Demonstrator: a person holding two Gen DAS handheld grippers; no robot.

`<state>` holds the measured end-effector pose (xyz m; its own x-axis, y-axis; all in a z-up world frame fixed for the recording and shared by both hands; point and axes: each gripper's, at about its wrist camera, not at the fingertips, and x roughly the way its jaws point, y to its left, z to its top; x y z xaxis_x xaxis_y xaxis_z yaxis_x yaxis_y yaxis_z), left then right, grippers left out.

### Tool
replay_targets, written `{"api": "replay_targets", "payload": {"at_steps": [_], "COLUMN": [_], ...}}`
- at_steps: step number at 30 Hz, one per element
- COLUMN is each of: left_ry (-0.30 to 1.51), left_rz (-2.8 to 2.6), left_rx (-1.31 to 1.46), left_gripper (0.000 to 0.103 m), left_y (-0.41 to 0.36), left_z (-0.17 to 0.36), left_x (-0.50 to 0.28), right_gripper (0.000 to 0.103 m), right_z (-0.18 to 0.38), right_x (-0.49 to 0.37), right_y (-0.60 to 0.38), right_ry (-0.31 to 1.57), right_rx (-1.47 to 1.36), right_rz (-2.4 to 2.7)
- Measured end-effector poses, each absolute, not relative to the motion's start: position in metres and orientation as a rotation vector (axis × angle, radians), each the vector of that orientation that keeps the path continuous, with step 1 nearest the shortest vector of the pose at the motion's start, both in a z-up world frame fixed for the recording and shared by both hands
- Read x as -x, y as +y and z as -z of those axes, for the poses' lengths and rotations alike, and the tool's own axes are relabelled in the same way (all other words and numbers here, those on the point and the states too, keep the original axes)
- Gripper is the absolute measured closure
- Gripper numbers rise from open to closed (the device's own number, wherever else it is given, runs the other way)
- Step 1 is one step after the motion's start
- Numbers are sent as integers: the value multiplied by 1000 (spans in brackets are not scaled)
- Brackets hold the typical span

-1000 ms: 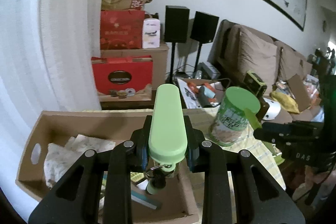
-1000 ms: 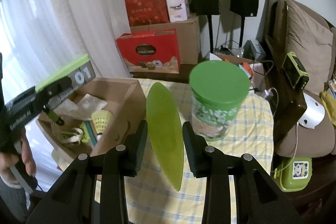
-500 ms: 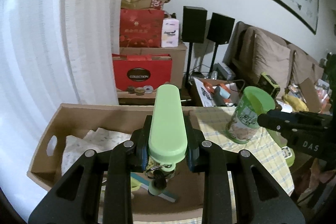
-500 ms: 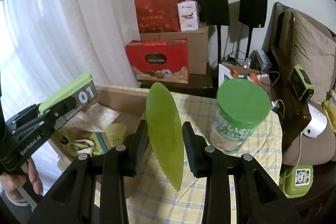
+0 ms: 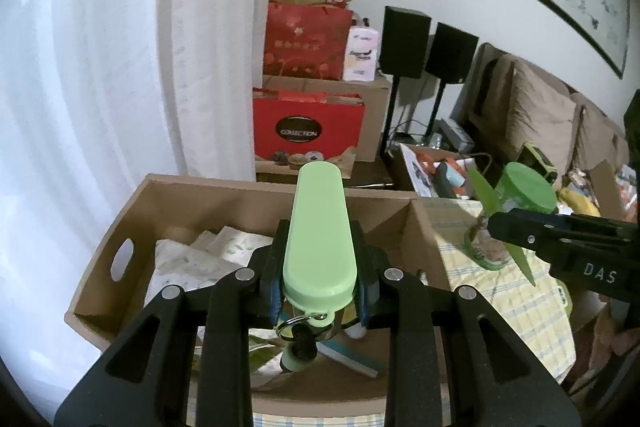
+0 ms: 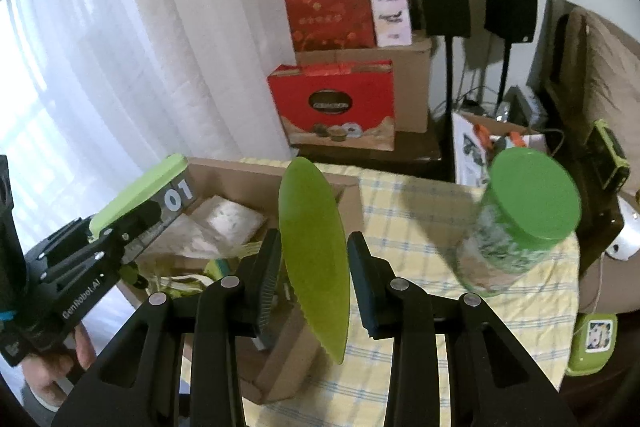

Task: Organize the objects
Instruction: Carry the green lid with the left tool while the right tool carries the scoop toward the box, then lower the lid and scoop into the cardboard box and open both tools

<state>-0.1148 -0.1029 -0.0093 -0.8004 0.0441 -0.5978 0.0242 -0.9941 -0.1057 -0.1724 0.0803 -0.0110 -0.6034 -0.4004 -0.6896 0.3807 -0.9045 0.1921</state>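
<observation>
Midway, roughly: left gripper (image 5: 319, 279) clamps a pale green case (image 5: 319, 239) above the cardboard box (image 5: 120, 227), which already holds papers; right gripper (image 6: 314, 279) grips a green serrated blade (image 6: 314, 251). Green-lidded jar (image 6: 524, 223) waits on the tablecloth's far right side.

- Daylit through white curtain (image 6: 80, 39), overexposed at left of frame.
- Heavily barrel-distorted, black-vignetted at corners.
- Motion-blurred on green-lidded jar (image 6: 520, 227), right of frame.
</observation>
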Motion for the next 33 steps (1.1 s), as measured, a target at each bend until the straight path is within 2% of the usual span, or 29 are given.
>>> {"api": "replay_targets", "payload": {"at_steps": [22,33], "left_ry": [-261,-292], "left_rz": [-2965,-2923], "left_rx": [1168,1267], "left_gripper": [78,78], "left_y": [-126,-120], "left_z": [70,97], "left_x": [130,140], "right_gripper": [69,68], "right_z": [70,97], "right_x": [213,222], "right_y": [21,8], "right_ry": [-125,-47], "right_rx": [-1232,-1301], "right_rz": [2374,2405]}}
